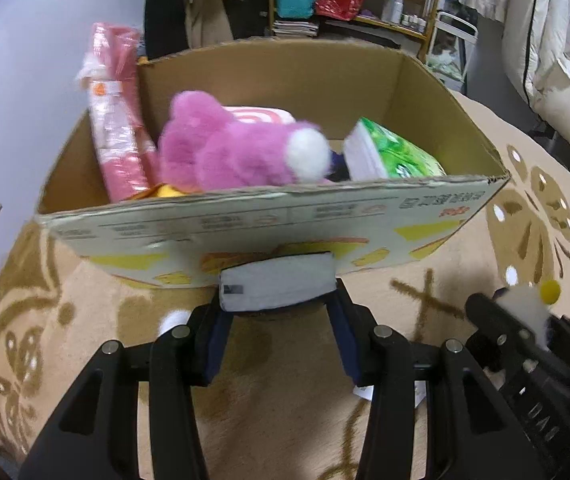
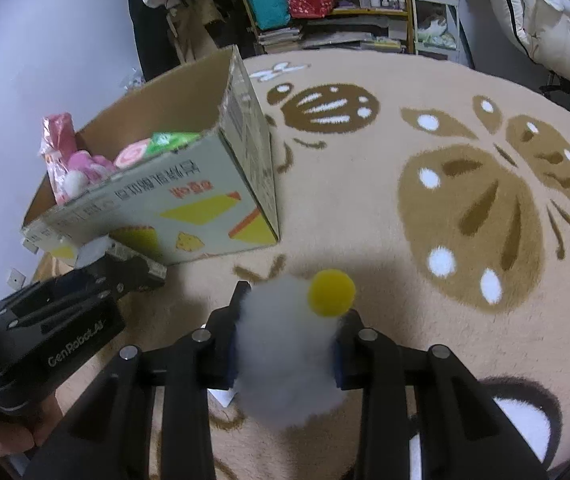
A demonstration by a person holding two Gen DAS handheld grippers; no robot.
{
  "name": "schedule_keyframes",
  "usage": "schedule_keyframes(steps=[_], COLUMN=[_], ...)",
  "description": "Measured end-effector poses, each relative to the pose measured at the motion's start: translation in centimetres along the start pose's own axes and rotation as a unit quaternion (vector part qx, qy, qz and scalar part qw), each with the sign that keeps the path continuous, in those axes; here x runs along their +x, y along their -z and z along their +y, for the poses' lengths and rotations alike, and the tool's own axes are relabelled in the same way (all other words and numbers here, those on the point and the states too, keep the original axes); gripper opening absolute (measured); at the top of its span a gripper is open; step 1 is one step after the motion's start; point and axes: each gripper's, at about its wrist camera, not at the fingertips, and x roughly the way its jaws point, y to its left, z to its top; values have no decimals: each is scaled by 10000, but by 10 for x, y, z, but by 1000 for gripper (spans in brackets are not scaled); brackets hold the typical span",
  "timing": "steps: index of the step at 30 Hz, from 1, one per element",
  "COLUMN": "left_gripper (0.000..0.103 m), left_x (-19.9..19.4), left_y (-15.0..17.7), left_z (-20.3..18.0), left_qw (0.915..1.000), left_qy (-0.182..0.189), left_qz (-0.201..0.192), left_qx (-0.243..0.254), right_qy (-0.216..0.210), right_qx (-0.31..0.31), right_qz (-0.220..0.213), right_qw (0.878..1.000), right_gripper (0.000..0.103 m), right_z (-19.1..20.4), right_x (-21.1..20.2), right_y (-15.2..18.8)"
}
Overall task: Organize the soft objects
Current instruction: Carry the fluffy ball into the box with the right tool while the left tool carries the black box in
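White fluffy toy point(image 2: 285, 364) with a yellow pompom point(image 2: 332, 293) sits clamped in the right gripper point(image 2: 285, 344) jaws above the rug point(image 2: 405, 240); left gripper point(image 1: 277, 316) jaws hold a grey pack point(image 1: 279, 286) against the cardboard box point(image 1: 245, 224)

The left claw point(image 1: 279, 320) grips a grey pad-like packet point(image 1: 279, 286) between its two fingers, just in front of the near wall of the cardboard box point(image 1: 269, 220). Beyond the claw, inside the box, lie a pink plush toy point(image 1: 237, 148), a green tissue pack point(image 1: 393, 154) and a pink plastic package point(image 1: 115, 120). To the right of the claw, the right claw point(image 1: 525, 320) carries a white fluffy toy point(image 1: 529, 304) over the patterned rug point(image 1: 533, 216).
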Motion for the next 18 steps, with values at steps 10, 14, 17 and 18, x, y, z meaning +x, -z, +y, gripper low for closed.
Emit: schedule_keyframes(steps=[10, 14, 17, 18], left_gripper=[45, 45, 45, 45], left_x=[-45, -55, -65, -70], left_y=[2, -2, -8, -9], left_z=[32, 34, 29, 28], left_qw=[9983, 9966, 9942, 9930], left_qy=[-383, -583, -772, -844], left_qz=[-360, -544, -740, -828], left_qx=[-256, -227, -123, -59], right_qy=[-243, -356, -460, -497], right_qx=[-232, -309, -336, -345], right_qz=[-619, -932, -1199, -1288], right_qw=[9975, 9945, 9912, 9898], right_gripper=[35, 35, 35, 35], right_z=[14, 21, 26, 27], right_x=[-24, -42, -57, -61], right_y=[-16, -20, -25, -27])
